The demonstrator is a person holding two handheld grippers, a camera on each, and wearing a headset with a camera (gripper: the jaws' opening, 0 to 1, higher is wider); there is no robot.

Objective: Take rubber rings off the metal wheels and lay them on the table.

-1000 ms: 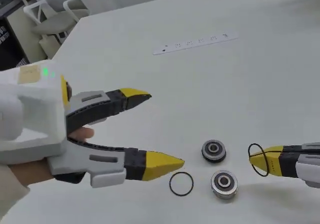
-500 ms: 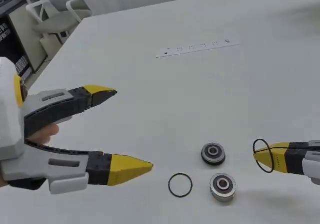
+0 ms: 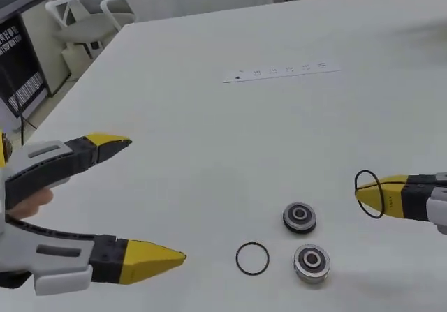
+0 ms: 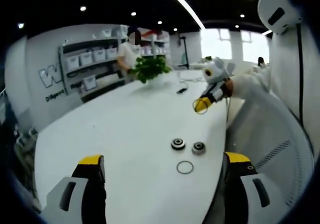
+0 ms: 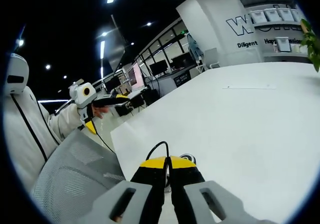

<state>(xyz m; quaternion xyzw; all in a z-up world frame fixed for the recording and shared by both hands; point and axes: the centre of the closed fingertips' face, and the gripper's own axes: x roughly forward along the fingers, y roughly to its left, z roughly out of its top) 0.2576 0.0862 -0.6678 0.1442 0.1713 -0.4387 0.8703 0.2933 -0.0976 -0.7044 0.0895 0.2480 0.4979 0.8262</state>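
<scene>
Right tool (image 3: 364,194) pinches thin black rubber ring (image 3: 366,172) — left tool (image 3: 156,200) gapes wide.

Matt white table (image 3: 209,116); shiny metal wheels (image 3: 299,216); black rubber ring (image 3: 252,258).

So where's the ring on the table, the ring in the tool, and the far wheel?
loose rubber ring (image 3: 237,259), head view, its left edge.
held rubber ring (image 3: 356,182), head view, its upper-left arc.
far metal wheel (image 3: 299,216), head view, its centre hub.
</scene>
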